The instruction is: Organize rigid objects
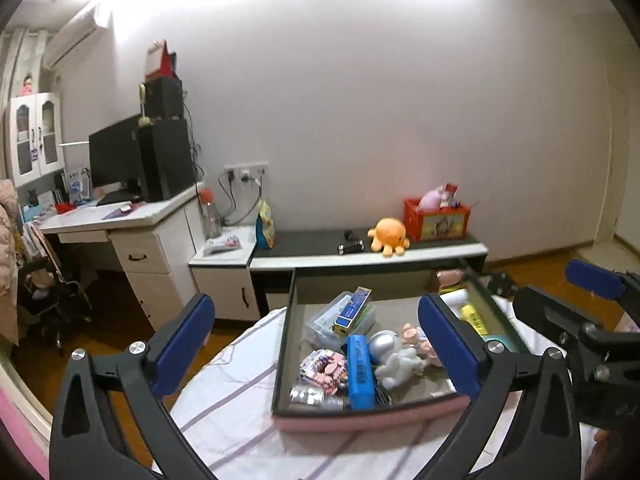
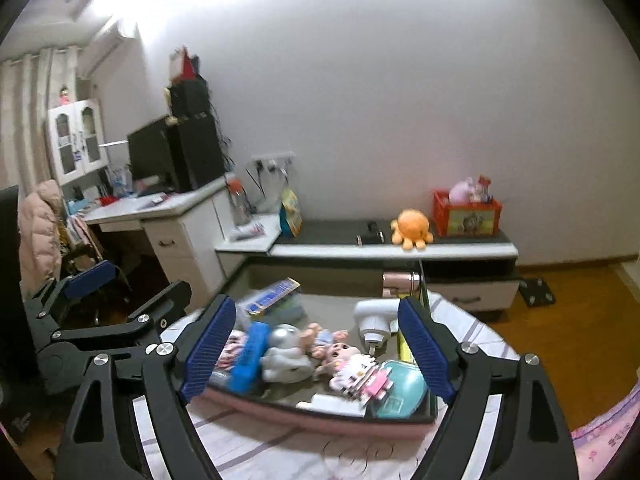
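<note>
The left gripper (image 1: 320,340) is spread wide and nothing is held; the right gripper (image 2: 316,346) is likewise parted and empty. Beyond both, the pink-rimmed box (image 1: 360,418) is seen on the striped bedsheet (image 1: 240,400), filled with figurines and a blue case (image 1: 360,372).

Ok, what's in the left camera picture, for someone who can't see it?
An open left gripper hovers over a pink box of toys on a bed, holding nothing. Behind it, an orange octopus sits on a low cabinet.

Orange plush octopus (image 1: 389,236) beside red crate (image 1: 437,220); perhaps a monitor (image 1: 114,157) on desk (image 1: 120,216)
</note>
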Motion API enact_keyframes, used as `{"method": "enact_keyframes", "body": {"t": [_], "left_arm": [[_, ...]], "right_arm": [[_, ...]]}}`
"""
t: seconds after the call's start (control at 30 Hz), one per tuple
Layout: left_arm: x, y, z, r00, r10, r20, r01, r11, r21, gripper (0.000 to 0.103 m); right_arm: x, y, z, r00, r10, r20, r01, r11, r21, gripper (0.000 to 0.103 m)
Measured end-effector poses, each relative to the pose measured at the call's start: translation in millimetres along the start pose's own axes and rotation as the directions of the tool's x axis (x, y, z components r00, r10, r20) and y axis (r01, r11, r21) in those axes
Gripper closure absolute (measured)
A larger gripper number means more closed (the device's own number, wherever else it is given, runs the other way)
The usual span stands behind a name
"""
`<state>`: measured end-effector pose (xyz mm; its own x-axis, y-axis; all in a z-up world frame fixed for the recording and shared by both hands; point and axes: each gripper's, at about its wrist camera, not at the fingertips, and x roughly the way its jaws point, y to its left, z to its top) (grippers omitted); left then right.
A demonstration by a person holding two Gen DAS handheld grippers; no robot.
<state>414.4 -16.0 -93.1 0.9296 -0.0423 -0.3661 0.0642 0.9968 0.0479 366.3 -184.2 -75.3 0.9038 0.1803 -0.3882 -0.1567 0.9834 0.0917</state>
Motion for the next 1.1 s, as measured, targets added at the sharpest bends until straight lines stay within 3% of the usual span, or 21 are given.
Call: {"method": "enact_keyframes", "body": {"t": [0.1, 0.33, 0.6, 0.7, 1.1], "left_arm": [[-39.2, 5.3, 0.0, 0.999, 0.022, 0.041, -0.021, 1.0, -0.011, 0.0], [-127.7, 8.8, -5.9, 0.993, 0.04, 0.112, -0.038, 0.999, -0.024, 0.0], [-217.4, 3.1, -14.9, 0.977, 0.011, 0.214, -0.013, 1.0, 0.009, 0.0], [-240.7, 0.4, -15.2, 0.974, 0.019, 0.226, -0.023, 1.0, 0.016, 0.0], [-322.1, 3.4, -16.3, 0.952, 0.01, 0.307, -0.011, 1.0, 0.003, 0.0]], "right_arm": [[-36.8, 17.5, -1.9, 0.997, -0.038, 0.064, 0.041, 0.998, -0.041, 0.0], [-114.5, 43.3, -13.8, 0.985, -0.065, 0.161, 0.078, 0.994, -0.076, 0.0], [-188.9, 48.6, -32.6, 0.971, -0.064, 0.23, 0.071, 0.997, -0.023, 0.0], [-213.8, 54.6, -35.7, 0.96, -0.093, 0.264, 0.102, 0.994, -0.023, 0.0], [-288.0, 71.5, -39.6, 0.942, -0.067, 0.327, 0.089, 0.995, -0.052, 0.0]]}}
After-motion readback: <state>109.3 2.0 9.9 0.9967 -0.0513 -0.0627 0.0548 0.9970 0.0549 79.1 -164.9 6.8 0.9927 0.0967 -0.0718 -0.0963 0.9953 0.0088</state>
